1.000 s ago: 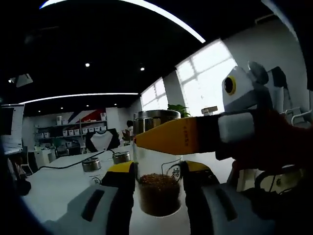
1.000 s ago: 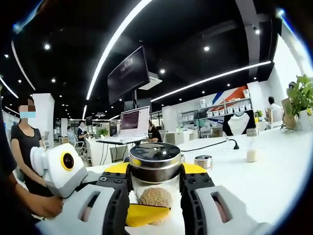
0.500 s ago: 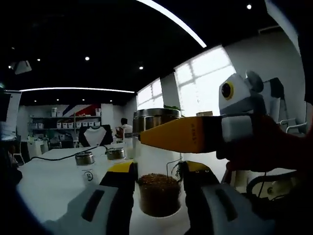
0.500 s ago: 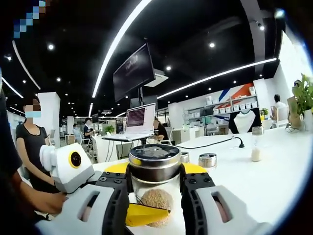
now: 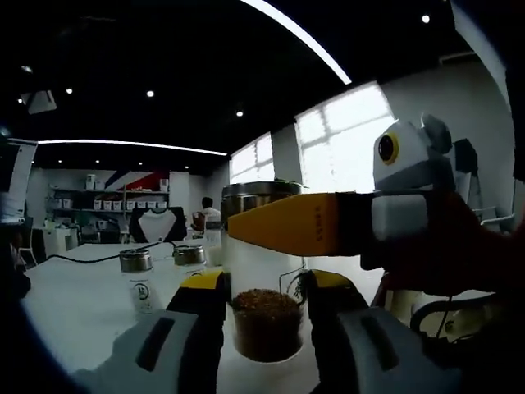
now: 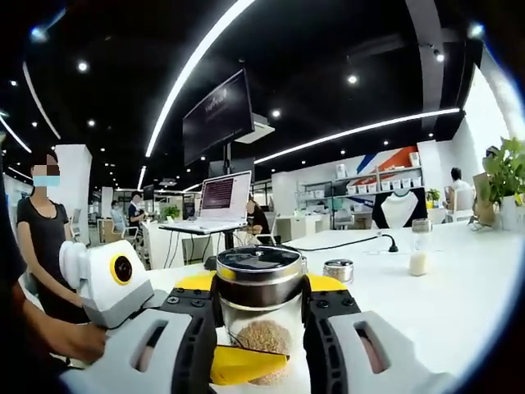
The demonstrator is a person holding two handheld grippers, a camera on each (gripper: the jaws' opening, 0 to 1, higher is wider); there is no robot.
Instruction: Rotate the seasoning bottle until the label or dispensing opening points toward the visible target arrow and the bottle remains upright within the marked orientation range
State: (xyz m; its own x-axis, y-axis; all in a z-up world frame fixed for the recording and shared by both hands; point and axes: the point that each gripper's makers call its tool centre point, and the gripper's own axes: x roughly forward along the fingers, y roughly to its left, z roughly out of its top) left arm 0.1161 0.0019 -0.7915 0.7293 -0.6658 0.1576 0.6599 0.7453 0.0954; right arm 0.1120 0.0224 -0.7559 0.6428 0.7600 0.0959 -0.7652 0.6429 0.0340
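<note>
Left tool [image 5: 264,308] clamped on seasoning bottle [image 5: 264,271], frame centre | right tool [image 6: 261,316] clamped round its steel cap [image 6: 259,275] | white tabletop [image 6: 443,295] behind | I'd twist slowly, keeping bottle plumb; arrow unseen.

Open-plan office, laptop [image 6: 224,195] on desk, hanging monitor [image 6: 218,116], shelves [image 6: 361,185]

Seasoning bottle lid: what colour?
Silver metal with a dark top; right gripper view shows it best.
</note>
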